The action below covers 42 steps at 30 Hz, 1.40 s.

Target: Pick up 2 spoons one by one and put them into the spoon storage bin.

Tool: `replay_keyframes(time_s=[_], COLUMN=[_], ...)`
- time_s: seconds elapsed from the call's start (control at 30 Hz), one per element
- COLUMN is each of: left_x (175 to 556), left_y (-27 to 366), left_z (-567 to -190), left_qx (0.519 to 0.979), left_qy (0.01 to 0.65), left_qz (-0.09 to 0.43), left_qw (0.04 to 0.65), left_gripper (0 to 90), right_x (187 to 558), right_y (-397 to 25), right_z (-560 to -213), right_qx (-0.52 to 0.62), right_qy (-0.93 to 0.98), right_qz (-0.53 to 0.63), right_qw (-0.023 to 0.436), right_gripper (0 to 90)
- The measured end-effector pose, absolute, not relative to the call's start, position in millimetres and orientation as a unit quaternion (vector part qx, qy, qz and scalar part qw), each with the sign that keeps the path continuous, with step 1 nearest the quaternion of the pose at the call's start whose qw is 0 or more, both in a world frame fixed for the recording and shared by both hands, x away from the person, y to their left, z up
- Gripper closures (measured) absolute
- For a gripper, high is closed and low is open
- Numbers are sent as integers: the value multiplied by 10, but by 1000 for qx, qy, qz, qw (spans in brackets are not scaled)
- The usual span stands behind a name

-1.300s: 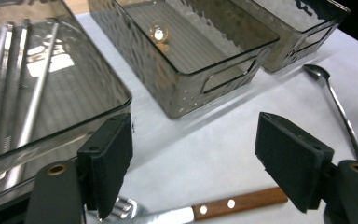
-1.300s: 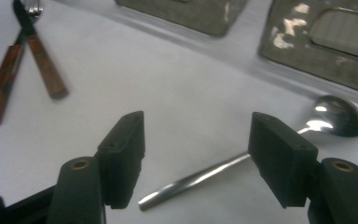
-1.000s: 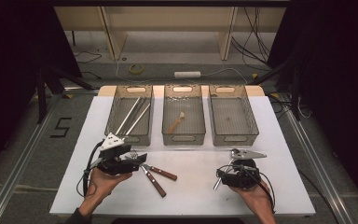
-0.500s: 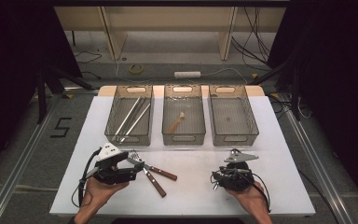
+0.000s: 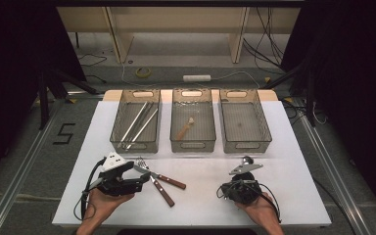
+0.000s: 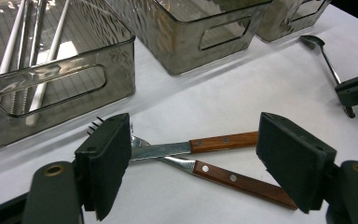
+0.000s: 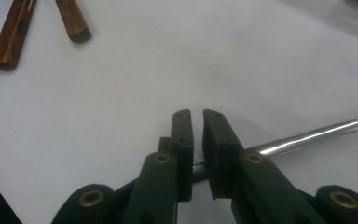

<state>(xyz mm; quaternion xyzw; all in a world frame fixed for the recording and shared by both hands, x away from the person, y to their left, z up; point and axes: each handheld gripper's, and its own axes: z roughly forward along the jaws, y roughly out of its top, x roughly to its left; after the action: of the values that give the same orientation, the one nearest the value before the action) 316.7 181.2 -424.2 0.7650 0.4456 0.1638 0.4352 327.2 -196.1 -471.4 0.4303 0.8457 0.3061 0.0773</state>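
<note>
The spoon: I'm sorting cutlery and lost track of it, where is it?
In the high view the spoon lies on the white table at the right, just before the right-hand bin, its handle between the right gripper fingers.

The left gripper (image 5: 136, 179) has drawn back from the fork (image 5: 162, 179) and knife (image 5: 155, 183).

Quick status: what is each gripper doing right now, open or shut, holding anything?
Left gripper: open, empty, jaws either side of the two crossed wooden-handled utensils.
Right gripper: shut on the slim shiny metal spoon, clamping its handle.
</note>
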Motion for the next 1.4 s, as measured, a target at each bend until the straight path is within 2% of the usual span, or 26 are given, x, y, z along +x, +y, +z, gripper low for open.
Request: replay_keyframes(time_s=[0.73, 1.4], left_x=[3119, 3079], left_y=[1853, 1911], left_z=[-4231, -4228], left_qx=[760, 752], left_qy=[450, 448], left_qz=[169, 168], left_qw=[438, 454], left_gripper=[260, 243], right_x=[3213, 3128], right_y=[-2024, -2195], right_z=[-4741, -4692], right_qx=[423, 430], right_qy=[859, 856], right_qz=[283, 284], right_qw=[50, 52], right_gripper=[859, 877])
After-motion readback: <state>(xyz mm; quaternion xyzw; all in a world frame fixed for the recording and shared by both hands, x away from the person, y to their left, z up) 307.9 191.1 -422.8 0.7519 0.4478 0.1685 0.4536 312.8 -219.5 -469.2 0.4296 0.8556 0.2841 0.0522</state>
